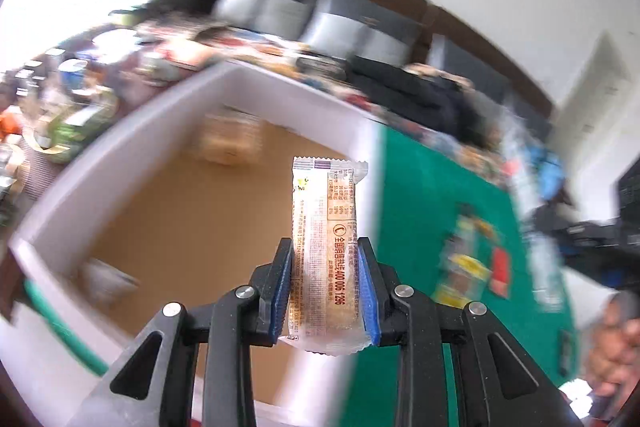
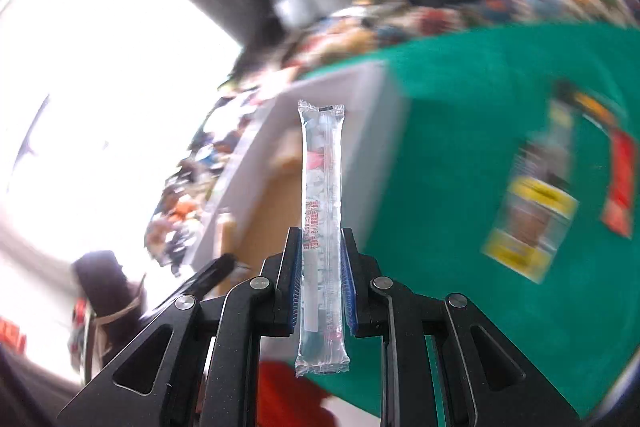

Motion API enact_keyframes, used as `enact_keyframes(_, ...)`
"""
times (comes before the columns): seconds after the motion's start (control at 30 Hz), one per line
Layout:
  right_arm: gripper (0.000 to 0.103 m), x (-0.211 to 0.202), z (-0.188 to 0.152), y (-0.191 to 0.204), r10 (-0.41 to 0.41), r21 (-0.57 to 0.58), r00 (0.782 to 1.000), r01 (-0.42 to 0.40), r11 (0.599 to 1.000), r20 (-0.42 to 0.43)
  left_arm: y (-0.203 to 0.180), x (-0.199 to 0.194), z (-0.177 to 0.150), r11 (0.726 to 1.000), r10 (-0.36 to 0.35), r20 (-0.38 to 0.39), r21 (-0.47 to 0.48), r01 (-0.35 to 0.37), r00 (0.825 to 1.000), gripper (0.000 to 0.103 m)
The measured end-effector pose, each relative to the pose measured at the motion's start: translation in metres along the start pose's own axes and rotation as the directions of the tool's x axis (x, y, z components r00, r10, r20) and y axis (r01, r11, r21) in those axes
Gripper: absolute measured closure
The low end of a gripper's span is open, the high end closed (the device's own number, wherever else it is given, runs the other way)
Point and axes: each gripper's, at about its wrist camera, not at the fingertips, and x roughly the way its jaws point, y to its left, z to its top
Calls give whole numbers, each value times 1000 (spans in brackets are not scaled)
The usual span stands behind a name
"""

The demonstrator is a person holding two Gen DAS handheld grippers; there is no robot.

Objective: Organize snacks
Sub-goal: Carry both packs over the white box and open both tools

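Note:
My left gripper [image 1: 325, 247] is shut on a tan wrapped snack bar [image 1: 325, 223] with printed text, held upright above a white-walled box [image 1: 132, 135] with a brown floor. Two blurred packets lie in that box, one at its far corner [image 1: 230, 139] and one near its left wall [image 1: 106, 277]. My right gripper [image 2: 320, 235] is shut on a long clear-wrapped snack stick [image 2: 322, 187], held over the edge of the same white box [image 2: 256, 163]. Blurred snack packets [image 2: 536, 199] lie on the green table [image 2: 460, 107] to the right.
A red packet [image 1: 502, 271] and yellow-black packets [image 1: 466, 259] lie on the green cloth [image 1: 416, 195]. Clutter of goods lines the table's far edge [image 1: 280, 55]. A person's hand [image 1: 612, 343] shows at the right. Dark sofas stand behind. A red object [image 2: 288, 395] lies below my right gripper.

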Motion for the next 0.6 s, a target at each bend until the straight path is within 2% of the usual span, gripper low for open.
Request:
enact_keyframes(0.07, 84, 33, 13, 46, 36, -67, 999, -37, 997, -17, 33, 3, 14, 993, 114, 1, -1, -114, 993, 73)
enact_keyframes(0.13, 81, 60, 19, 72, 64, -82, 997, -68, 994, -43, 61, 13, 19, 978, 209, -31, 12, -208, 978, 68)
enact_keyframes(0.17, 80, 81, 22, 83, 94, -80, 993, -100, 992, -74, 72, 20, 18, 969, 246, -59, 15, -245, 967, 47)
enact_keyframes(0.2, 70, 99, 24, 89, 97, -73, 989, -106, 992, -108, 83, 28, 17, 960, 279, -92, 11, -279, 956, 16)
enact_keyframes(0.23, 55, 109, 20, 89, 83, -60, 988, -92, 994, -130, 92, 31, 14, 952, 305, -103, 2, -307, 947, 9)
enact_keyframes(0.3, 51, 109, 15, 81, 82, -36, 990, -87, 996, -113, 97, 33, 4, 944, 329, -90, -2, -331, 940, 9)
enact_keyframes(0.33, 43, 102, 8, 75, 80, -42, 992, -85, 996, -102, 96, 29, -2, 941, 337, -75, 5, -337, 939, 8)
enact_keyframes(0.4, 36, 84, 1, 53, 2, -102, 997, -9, 995, -73, 90, 18, -15, 934, 358, -31, 21, -358, 933, 8)
enact_keyframes(0.47, 36, 65, -19, 22, -121, -191, 992, 114, 975, -22, 74, 11, -21, 934, 354, 28, 42, -355, 935, 8)
enact_keyframes(0.5, 36, 57, -28, 4, -189, -228, 982, 185, 956, 6, 63, 9, -22, 943, 325, 57, 56, -328, 944, 8)
enact_keyframes(0.53, 36, 46, -44, -17, -281, -266, 959, 282, 922, 44, 47, 7, -26, 957, 273, 88, 80, -280, 958, 8)
enact_keyframes(0.6, 36, 29, -67, -59, -404, -296, 910, 413, 861, 96, 21, 7, -32, 967, 202, 126, 132, -219, 971, 8)
